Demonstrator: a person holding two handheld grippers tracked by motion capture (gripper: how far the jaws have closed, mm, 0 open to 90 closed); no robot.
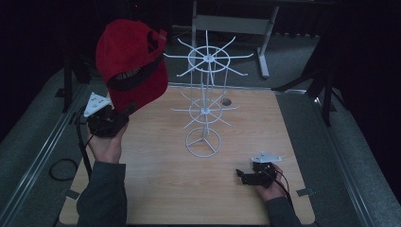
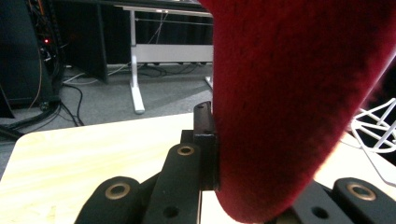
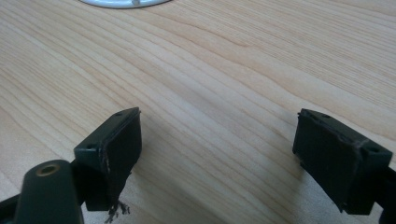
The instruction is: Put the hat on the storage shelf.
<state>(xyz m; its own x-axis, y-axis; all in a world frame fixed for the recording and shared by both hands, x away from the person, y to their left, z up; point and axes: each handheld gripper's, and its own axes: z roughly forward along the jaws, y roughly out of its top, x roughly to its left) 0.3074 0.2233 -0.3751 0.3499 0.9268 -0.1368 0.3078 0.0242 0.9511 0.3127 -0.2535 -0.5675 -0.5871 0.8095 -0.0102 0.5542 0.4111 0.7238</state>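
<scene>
Left hand-held gripper (image 1: 124,112) clamps the red fabric cap (image 1: 132,64); right hand-held gripper (image 1: 242,175) rests wide apart on the light wooden table (image 1: 161,189).

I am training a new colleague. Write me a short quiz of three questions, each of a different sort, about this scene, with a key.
1. True or false: the left gripper holds the red cap up in the air.
2. Multiple choice: the right gripper is
A. open, low over the wooden table, with nothing between its fingers
B. shut on the cap
C. hooked on the rack
3. Fill in: the white wire rack stands on a ______ base.

Key: 1 true; 2 A; 3 round (ring-shaped).
</scene>
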